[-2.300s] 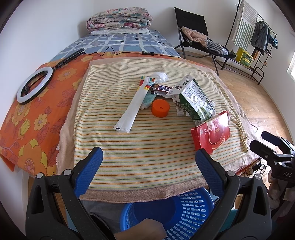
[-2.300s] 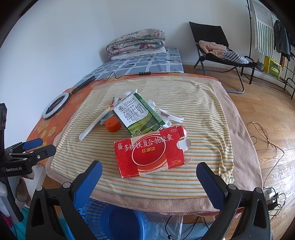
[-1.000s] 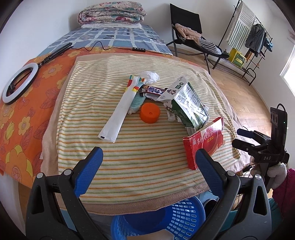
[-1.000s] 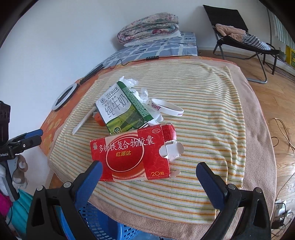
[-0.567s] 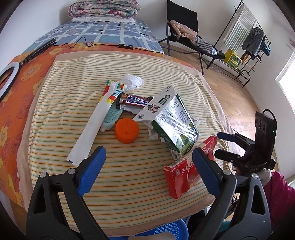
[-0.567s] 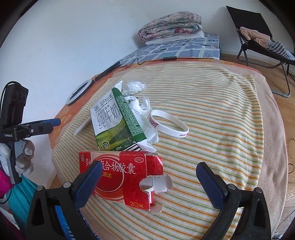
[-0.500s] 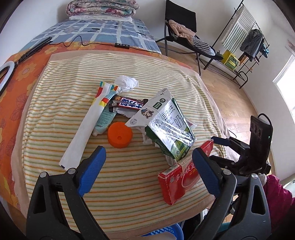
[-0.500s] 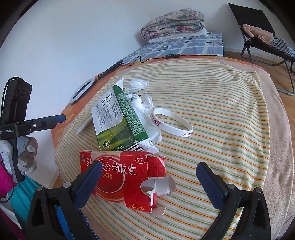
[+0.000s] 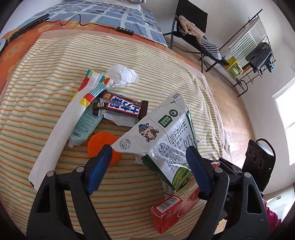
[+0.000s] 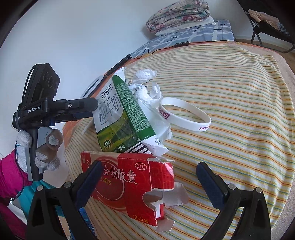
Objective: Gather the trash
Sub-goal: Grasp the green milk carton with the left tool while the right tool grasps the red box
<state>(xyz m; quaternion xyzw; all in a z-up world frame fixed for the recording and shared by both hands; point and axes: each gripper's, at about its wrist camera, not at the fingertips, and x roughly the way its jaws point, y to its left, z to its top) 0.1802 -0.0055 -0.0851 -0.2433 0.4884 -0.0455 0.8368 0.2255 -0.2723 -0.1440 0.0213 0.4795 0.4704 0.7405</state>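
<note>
A green and white milk carton (image 9: 166, 133) lies on the striped towel (image 9: 46, 73). My left gripper (image 9: 149, 160) hangs over the carton with a finger on either side; its jaws are closing, and the pads do not visibly press on it. Beside the carton lie an orange lid (image 9: 99, 142), a chocolate bar wrapper (image 9: 121, 107), a crumpled tissue (image 9: 122, 75) and a long white wrapper (image 9: 60, 121). A torn red medicine box (image 10: 132, 182) lies near the towel's front edge. My right gripper (image 10: 149, 175) is open above the box. A white wristband (image 10: 184, 114) lies behind it.
The bed carries a folded quilt (image 10: 178, 14) and a black cable with a remote (image 9: 125, 30) at its far end. A black folding chair (image 9: 191, 27) and a clothes rack (image 9: 254, 42) stand on the wood floor to the right. A gloved hand (image 10: 46, 147) holds the left gripper's handle.
Both grippers have come forward and down over the trash. The left one's jaws have narrowed on either side of the milk carton. The right one now hangs close over the red box.
</note>
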